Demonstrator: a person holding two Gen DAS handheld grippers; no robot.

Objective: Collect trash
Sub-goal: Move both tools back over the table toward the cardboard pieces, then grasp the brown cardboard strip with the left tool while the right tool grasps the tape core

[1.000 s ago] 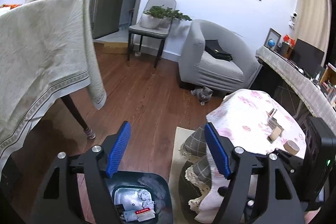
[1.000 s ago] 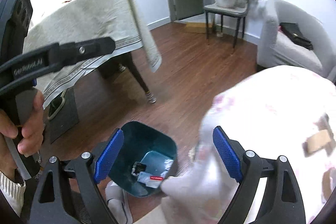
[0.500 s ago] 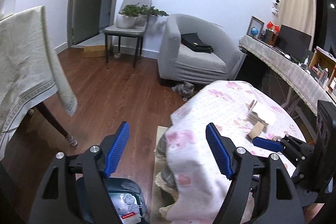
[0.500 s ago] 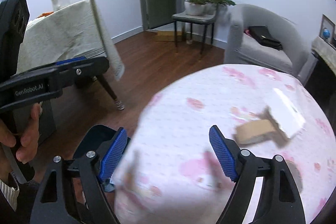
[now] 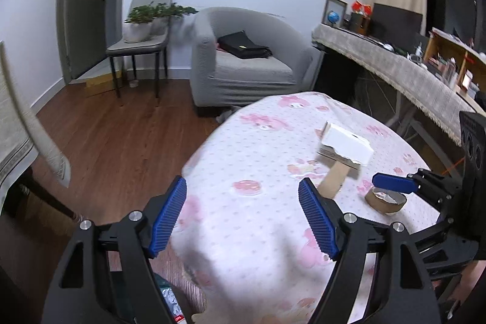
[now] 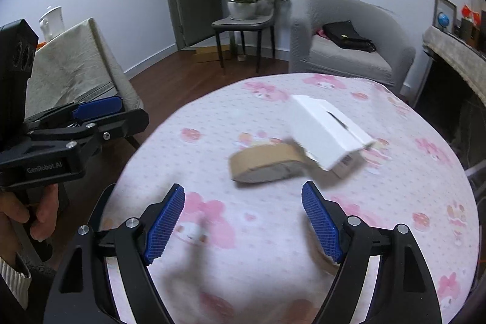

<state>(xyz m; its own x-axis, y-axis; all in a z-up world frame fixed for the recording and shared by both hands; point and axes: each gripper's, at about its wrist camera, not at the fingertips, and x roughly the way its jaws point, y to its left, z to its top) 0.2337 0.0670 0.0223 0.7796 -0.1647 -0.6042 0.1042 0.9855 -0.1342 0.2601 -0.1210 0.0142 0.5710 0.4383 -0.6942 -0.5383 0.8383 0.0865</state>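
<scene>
Your round surface [image 6: 395, 202] with the pink-print cloth fills the space under both claws. Ahead of your right claw [image 6: 243, 222], spread and holding nothing, the white box [image 6: 326, 131] leans on the cardboard roll [image 6: 264, 161]. Your left claw [image 5: 243, 220] is spread too, the tape ring [image 5: 385, 201] off to its right.

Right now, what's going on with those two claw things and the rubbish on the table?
Left gripper open, empty. Right gripper open, empty, above pink tablecloth. White box and flattened cardboard tube untouched ahead. Nothing in the way.
</scene>
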